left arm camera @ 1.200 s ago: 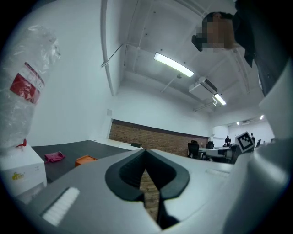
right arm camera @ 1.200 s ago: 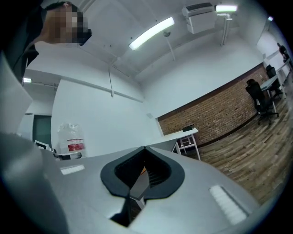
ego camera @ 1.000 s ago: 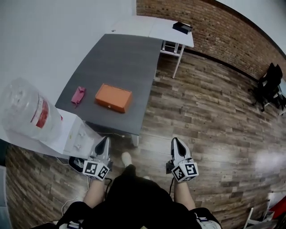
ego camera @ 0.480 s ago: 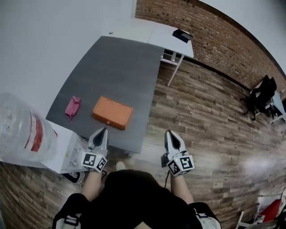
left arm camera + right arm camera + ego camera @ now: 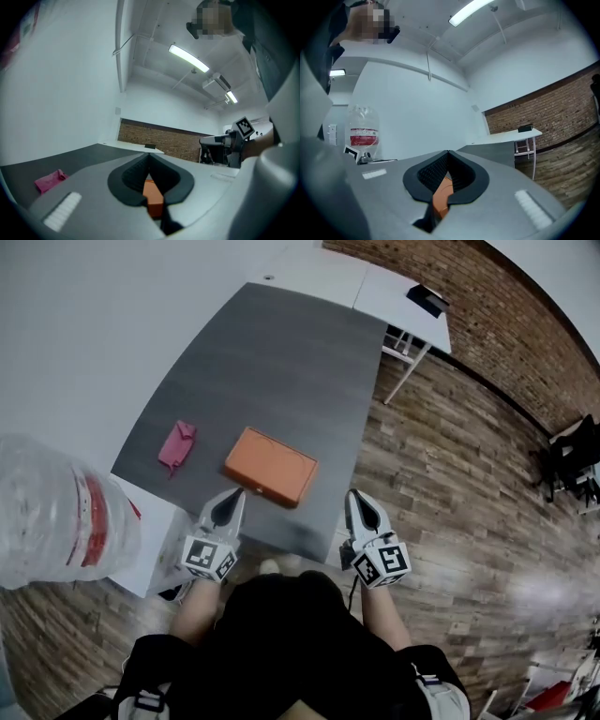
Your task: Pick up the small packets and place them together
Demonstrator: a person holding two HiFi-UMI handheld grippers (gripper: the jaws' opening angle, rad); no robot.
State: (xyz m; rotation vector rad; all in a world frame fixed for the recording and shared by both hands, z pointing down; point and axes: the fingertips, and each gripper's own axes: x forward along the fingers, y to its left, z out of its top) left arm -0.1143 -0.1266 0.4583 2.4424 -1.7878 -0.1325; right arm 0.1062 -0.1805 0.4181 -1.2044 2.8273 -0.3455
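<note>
A pink packet [image 5: 176,443] lies on the left part of the dark grey table [image 5: 281,362]; the left gripper view shows the pink packet [image 5: 49,180] low at the left. An orange box [image 5: 270,467] rests near the table's front edge. My left gripper [image 5: 232,502] is shut and empty, just short of the box's near left corner. My right gripper [image 5: 359,505] is shut too, at the table's front right corner, holding nothing. Through each gripper's closed jaws a strip of the orange box [image 5: 152,194] [image 5: 440,194] shows.
A large water bottle [image 5: 56,512] on a white dispenser stands close at my left. A white table [image 5: 375,282] with a black object [image 5: 427,300] adjoins the far end. Wood floor and a brick wall lie to the right, with a black chair [image 5: 572,451].
Both grippers have come forward to the table's near edge, still shut. The orange box and pink packet lie where they did on the table.
</note>
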